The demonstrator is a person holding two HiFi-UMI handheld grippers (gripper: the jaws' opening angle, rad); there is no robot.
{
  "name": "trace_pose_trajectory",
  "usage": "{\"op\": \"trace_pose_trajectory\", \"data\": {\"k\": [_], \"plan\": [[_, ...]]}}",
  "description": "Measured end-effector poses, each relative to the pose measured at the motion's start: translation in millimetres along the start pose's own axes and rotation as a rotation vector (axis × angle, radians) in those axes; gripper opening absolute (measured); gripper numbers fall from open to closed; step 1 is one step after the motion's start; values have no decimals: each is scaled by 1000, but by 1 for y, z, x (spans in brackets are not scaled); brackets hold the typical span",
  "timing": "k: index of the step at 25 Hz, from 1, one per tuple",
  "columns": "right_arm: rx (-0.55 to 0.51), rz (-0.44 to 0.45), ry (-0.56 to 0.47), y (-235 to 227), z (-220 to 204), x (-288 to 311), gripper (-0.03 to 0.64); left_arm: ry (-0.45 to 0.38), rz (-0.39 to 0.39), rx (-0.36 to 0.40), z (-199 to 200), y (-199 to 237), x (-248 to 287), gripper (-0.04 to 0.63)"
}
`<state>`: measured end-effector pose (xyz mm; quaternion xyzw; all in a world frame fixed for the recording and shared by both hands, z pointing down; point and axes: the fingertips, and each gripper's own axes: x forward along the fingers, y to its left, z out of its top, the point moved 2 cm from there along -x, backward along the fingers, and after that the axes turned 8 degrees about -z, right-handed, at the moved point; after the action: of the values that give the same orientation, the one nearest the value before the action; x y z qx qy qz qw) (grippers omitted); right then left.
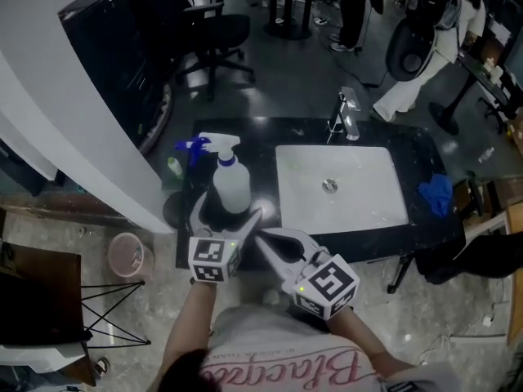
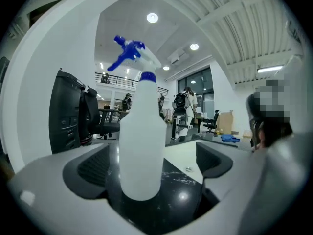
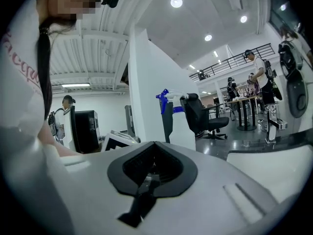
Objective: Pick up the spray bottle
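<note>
The spray bottle [image 1: 231, 184] stands upright on the black counter [image 1: 417, 149], left of the white sink [image 1: 368, 198] and close to the counter's left edge. Its body is cloudy white plastic, and how much it holds cannot be told. A blue collar, a white head and a blue trigger top it, the trigger pointing left toward the white partition [image 1: 73, 129]. The sink basin is bare down to its drain, with the faucet [image 1: 350, 117] at its rear rim. A blue cloth [image 1: 435, 193] lies on the counter just right of the basin. On the floor to the left sits a pink bin [image 1: 127, 254]; its contents cannot be made out.

The left gripper [image 1: 227, 216] reaches in over the counter's front edge with its jaws spread wide on either side of the bottle's base. In the left gripper view the bottle [image 2: 142, 146] stands between the dark pads [image 2: 93, 168], nearer the left one, which it does not seem to touch. A clear gap of counter shows before the right pad. The left gripper [image 2: 152, 164] grips nothing.

The right gripper [image 1: 263, 242] lies just beside the left, low at the front edge and angled toward the bottle. In its own view the right gripper [image 3: 151, 166] has its jaws pressed together with nothing between them.

A strip of bare counter separates the bottle from the sink rim, and more lies behind it up to the rear edge. The partition crowds the left side, while an office chair [image 1: 216, 39] stands well back on the floor
</note>
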<state>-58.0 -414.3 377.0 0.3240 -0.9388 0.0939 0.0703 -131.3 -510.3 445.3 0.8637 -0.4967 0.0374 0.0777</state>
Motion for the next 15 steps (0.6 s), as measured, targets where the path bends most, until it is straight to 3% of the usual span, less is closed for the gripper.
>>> {"op": "trace_pose_trajectory", "data": {"k": [3,10,11,13,15], "plan": [[7,-9,20,-1,-3,6,2,37,-19,9,-9,10,24,543],[5,-45,31,-5,4,8,2,37,-2,33,-10,23,51,533],[7,-56,31,-7,4,7,2,44,9,42,-10,25,53,522],[12,-78,32,-10,5,4,2,48,45,53,-10,30,53,415],[11,-96,36,-13,4,2,2,43,58,56,-10,31,53,410]]}}
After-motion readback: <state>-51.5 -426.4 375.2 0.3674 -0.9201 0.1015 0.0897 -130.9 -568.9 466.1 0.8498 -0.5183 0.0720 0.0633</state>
